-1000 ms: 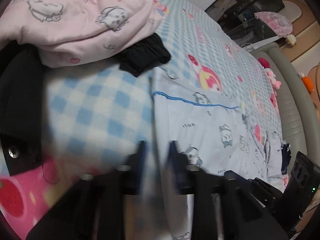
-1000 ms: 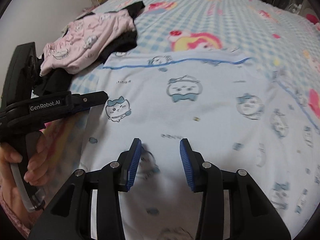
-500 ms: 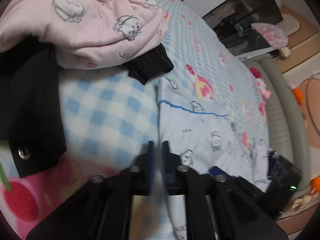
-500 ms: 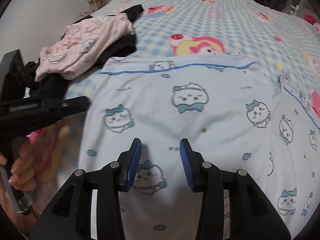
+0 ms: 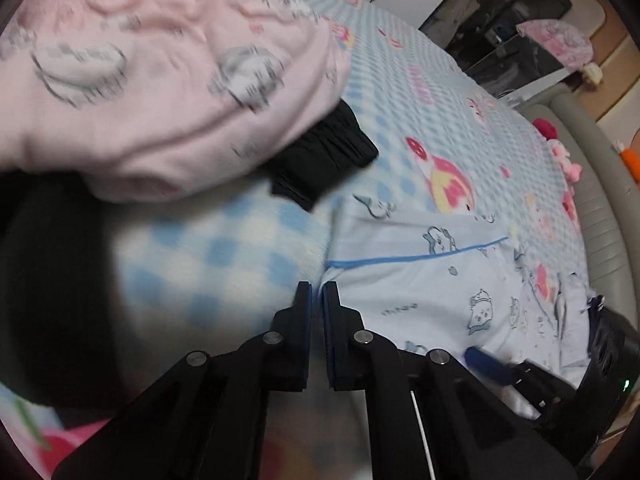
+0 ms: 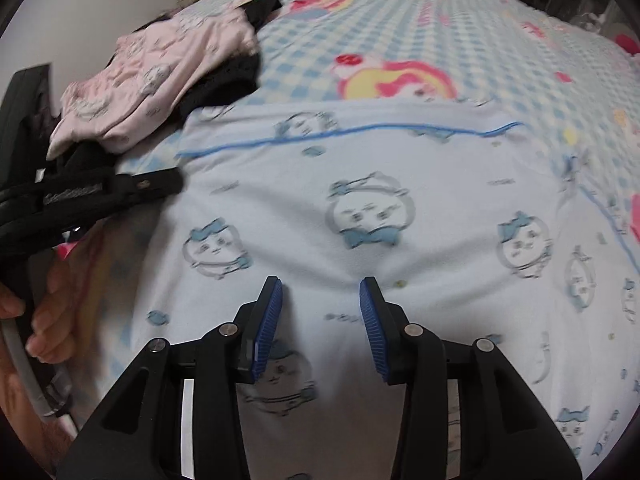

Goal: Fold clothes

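- The checked bedspread [image 6: 460,36], blue and white with pink cartoon prints, fills both views; its far half in the upper right of the right wrist view lies bare.
- The light blue garment [image 6: 400,200] lies flat across the middle of the right wrist view. It has shifted lower in that frame than a second ago, so more bedspread shows above its blue-piped hem. Its left edge runs down just beside the left gripper.
- The pink garment [image 5: 160,80] is heaped at the upper left of the left wrist view, on a black garment [image 5: 324,164]. It looms larger and more blurred than half a second ago.
- The right gripper [image 6: 320,300] hovers over the light blue garment's lower middle, jaws parted as before, nothing between the pads.
- The left gripper [image 5: 317,296] sits at the garment's left edge. Its jaws have just been closing and are now clenched; whether a strip of the pale cloth is pinched between them cannot be told.
- A hand [image 6: 44,312] grips the left gripper's handle at the left edge of the right wrist view.
- The white lettering on that gripper's arm, readable a second ago, is now smeared beyond reading.
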`<action>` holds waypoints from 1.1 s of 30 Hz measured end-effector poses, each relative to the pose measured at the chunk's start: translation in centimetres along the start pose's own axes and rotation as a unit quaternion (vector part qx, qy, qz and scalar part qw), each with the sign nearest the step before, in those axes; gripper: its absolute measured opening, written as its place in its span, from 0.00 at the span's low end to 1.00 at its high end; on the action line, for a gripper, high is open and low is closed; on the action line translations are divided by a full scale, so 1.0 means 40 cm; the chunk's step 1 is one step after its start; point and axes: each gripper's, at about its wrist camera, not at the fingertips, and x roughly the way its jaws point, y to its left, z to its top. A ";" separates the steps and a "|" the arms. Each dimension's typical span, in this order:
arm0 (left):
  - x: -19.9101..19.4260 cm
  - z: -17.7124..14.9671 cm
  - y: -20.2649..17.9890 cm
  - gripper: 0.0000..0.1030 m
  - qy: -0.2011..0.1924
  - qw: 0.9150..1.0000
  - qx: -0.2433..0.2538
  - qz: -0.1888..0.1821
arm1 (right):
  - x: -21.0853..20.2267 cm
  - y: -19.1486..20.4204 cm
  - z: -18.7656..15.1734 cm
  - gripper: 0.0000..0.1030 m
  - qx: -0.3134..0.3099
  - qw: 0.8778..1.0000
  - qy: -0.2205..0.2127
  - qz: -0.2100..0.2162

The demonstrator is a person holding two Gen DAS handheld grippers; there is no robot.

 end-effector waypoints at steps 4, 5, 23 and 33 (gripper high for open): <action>-0.050 -0.045 0.031 0.09 0.026 0.996 -0.039 -0.079 | -0.038 -0.001 -0.011 0.40 0.007 1.000 -0.008 0.018; -0.060 -0.059 0.037 0.12 0.035 0.993 -0.048 -0.099 | -0.049 0.006 -0.021 0.40 0.005 1.000 -0.011 0.025; -0.022 -0.138 0.018 0.26 0.084 0.990 -0.053 -0.102 | -0.047 -0.003 -0.115 0.41 0.031 0.997 0.002 0.065; -0.037 -0.135 0.002 0.01 0.068 0.991 -0.031 -0.110 | -0.046 0.007 -0.113 0.41 0.024 0.998 -0.001 0.057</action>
